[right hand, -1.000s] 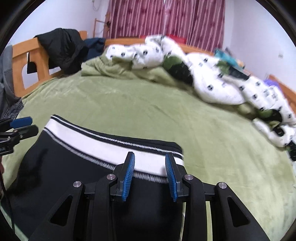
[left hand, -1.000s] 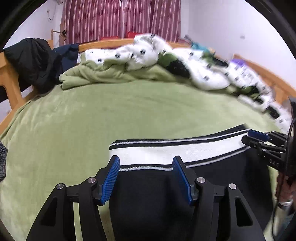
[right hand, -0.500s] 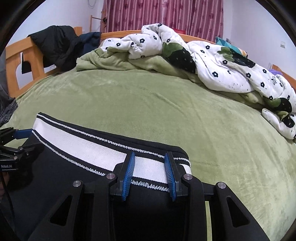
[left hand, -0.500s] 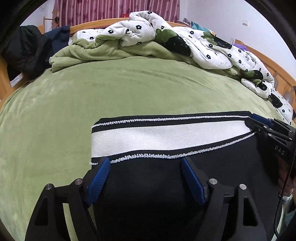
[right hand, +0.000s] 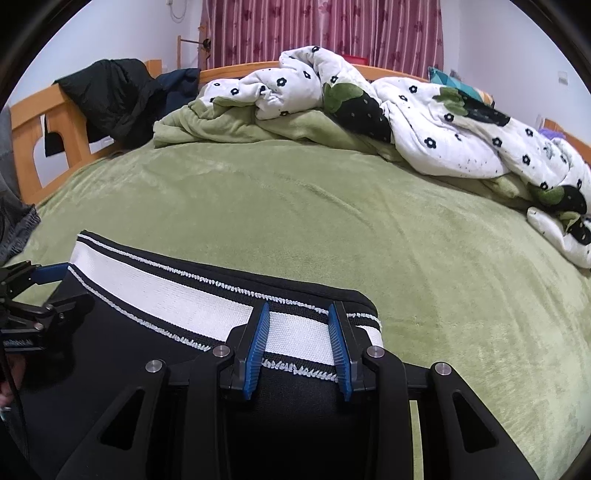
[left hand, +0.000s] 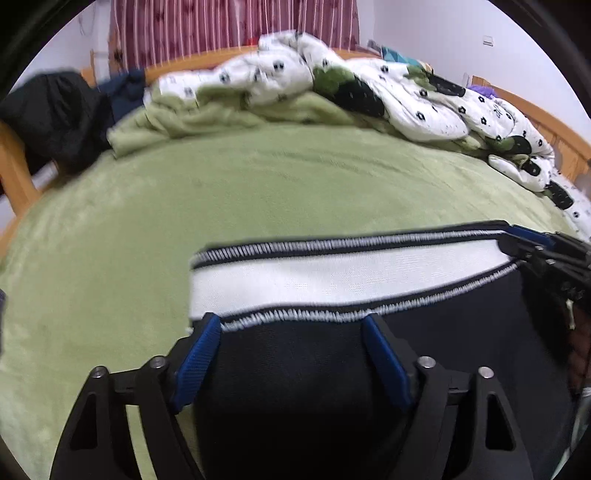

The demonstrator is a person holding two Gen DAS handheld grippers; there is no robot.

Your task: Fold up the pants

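Black pants point(left hand: 295, 387) with a white, black-edged waistband point(left hand: 332, 277) lie flat on the green bed cover point(left hand: 258, 177). My left gripper point(left hand: 291, 332) is open, its blue pads over the black cloth just below the waistband's left end. My right gripper point(right hand: 299, 328) is open with its pads over the waistband point(right hand: 184, 299) at its right end. Each gripper shows at the edge of the other's view: the right one point(left hand: 539, 247) and the left one point(right hand: 37, 288).
A white flowered quilt point(right hand: 424, 122) and a bunched green blanket point(right hand: 229, 125) lie across the far side of the bed. Dark jackets point(right hand: 110, 92) hang on the wooden bed frame point(right hand: 44, 129) at the left. Red curtains point(right hand: 321, 29) hang behind.
The left gripper has opened wider and sits slightly lower on the pants. The right gripper has slid forward onto the waistband. The pants lie still.
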